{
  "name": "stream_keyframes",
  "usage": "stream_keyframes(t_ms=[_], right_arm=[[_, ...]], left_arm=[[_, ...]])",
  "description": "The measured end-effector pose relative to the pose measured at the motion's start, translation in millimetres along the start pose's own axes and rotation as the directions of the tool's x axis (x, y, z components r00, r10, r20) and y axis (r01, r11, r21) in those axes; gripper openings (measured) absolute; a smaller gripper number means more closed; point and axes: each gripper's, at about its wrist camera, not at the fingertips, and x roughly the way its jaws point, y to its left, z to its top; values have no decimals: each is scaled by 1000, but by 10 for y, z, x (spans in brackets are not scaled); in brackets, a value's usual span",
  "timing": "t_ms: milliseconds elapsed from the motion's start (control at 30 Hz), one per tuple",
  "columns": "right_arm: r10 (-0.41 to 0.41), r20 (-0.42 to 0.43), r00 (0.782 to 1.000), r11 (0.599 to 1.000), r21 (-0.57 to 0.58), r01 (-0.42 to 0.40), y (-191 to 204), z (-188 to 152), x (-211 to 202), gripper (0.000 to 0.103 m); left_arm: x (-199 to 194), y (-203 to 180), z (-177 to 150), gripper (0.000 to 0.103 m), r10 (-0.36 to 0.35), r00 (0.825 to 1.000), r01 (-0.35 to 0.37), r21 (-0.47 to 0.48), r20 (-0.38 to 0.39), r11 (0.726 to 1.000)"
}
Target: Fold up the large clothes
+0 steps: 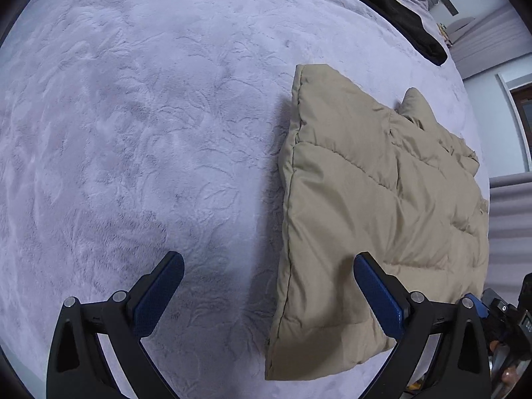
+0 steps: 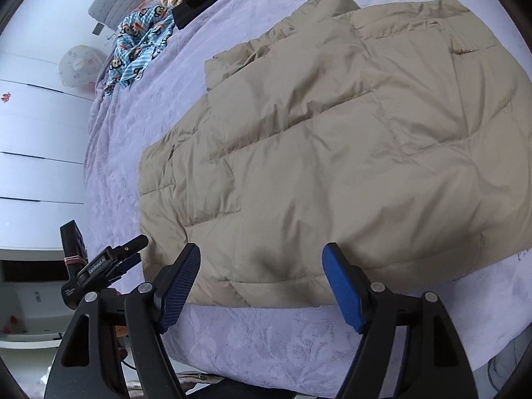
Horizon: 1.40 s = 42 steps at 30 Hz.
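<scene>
A lilac plush bed cover (image 1: 139,126) fills most of both wrist views, and on it lies a tan quilted jacket (image 2: 332,139), folded into a broad flat slab with its stitched panels facing up. In the right wrist view the jacket spreads across the middle and upper right, its near hem running just above the tips of the right gripper (image 2: 261,276). In the left wrist view the same jacket (image 1: 375,219) occupies the right half, its long folded edge running down between the two fingers of the left gripper (image 1: 269,286), closer to the right-hand finger.

The left gripper's jaws stand wide apart with nothing clamped. One blue pad (image 1: 159,296) hangs over bare cover; the other overlaps the jacket's lower corner, though whether it touches the fabric cannot be told. The right gripper's jaws are also apart and hold nothing; the tips sit over the jacket's near hem, with no fabric pinched between them.

At the far side of the bed a black garment (image 1: 392,6) is heaped, well apart from the jacket. Beside it in the right wrist view lies a blue cartoon-print cloth (image 2: 143,43), crumpled near the bed's edge. The left gripper's black body (image 2: 99,266) shows at the lower left of that view.
</scene>
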Motion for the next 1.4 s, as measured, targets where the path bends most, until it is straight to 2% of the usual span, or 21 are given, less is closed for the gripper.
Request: stream_keyframes(t_ms=[100, 167, 233, 333, 433, 533, 567, 633, 700, 767, 833, 867, 933, 1000, 1100, 1267, 1300, 1333, 1367, 1400], right_arm=[[-23, -4, 1000, 1000, 5, 23, -38, 92, 13, 79], [-26, -15, 1000, 1000, -3, 26, -62, 151, 37, 79], [-29, -34, 999, 999, -22, 29, -92, 204, 92, 79], [-51, -81, 995, 998, -45, 48, -153, 274, 226, 79], [-72, -116, 991, 995, -81, 63, -190, 315, 342, 79], [-93, -139, 986, 990, -114, 77, -203, 333, 397, 79], [-103, -131, 986, 988, -129, 86, -187, 346, 374, 79], [-118, -90, 989, 982, -161, 103, -139, 388, 288, 79], [-127, -40, 991, 977, -176, 118, -104, 470, 188, 79], [-130, -3, 991, 977, -173, 128, -84, 557, 121, 79], [-130, 25, 991, 976, -172, 132, -67, 645, 82, 77], [-132, 37, 991, 975, -176, 136, -54, 681, 73, 73], [-150, 50, 987, 968, -196, 157, -18, 733, 92, 37], [-154, 57, 986, 963, -213, 162, 14, 777, 150, 27], [-156, 62, 986, 957, -236, 167, 18, 838, 272, 24], [-177, 44, 983, 953, -242, 182, -29, 910, 625, 24], [-179, 41, 983, 953, -243, 183, -44, 923, 678, 24], [-179, 37, 983, 953, -240, 182, -60, 936, 724, 24], [-177, 34, 984, 955, -236, 180, -73, 946, 755, 24], [-173, 30, 984, 957, -230, 176, -93, 955, 782, 24]], left_arm=[[57, -46, -44, 102, 24, 1000, -24, 38, 2, 999], [150, -55, -156, 102, 102, 995, -102, 68, 6, 992], [245, 9, -282, 102, 151, 989, -150, 48, -5, 988], [325, 138, -423, 102, 133, 991, -133, -11, 6, 991], [368, 147, -479, 103, 160, 986, -161, 18, 33, 987], [317, 101, -421, 103, 161, 987, -161, 9, 25, 987], [284, 63, -382, 103, 134, 990, -135, 7, 32, 991], [235, 15, -257, 103, 33, 999, -34, 12, 33, 999], [256, -31, -121, 103, -57, 998, 56, 21, 11, 998], [374, -100, 25, 103, -161, 986, 163, 45, -45, 986], [556, -167, 147, 103, -224, 969, 232, 71, -104, 970], [636, -197, 192, 103, -226, 966, 237, 83, -124, 968], [769, -254, 296, 103, -240, 958, 257, 102, -156, 961], [863, -315, 394, 103, -277, 946, 297, 109, -169, 949], [968, -389, 507, 103, -323, 927, 348, 118, -190, 930], [1113, -528, 531, 103, -352, 906, 392, 150, -234, 908], [1116, -544, 543, 103, -367, 897, 409, 147, -245, 901], [1104, -550, 569, 98, -391, 884, 434, 139, -257, 890], [1096, -583, 568, 64, -427, 862, 472, 124, -273, 873], [1103, -629, 562, 49, -471, 828, 517, 91, -303, 851]])
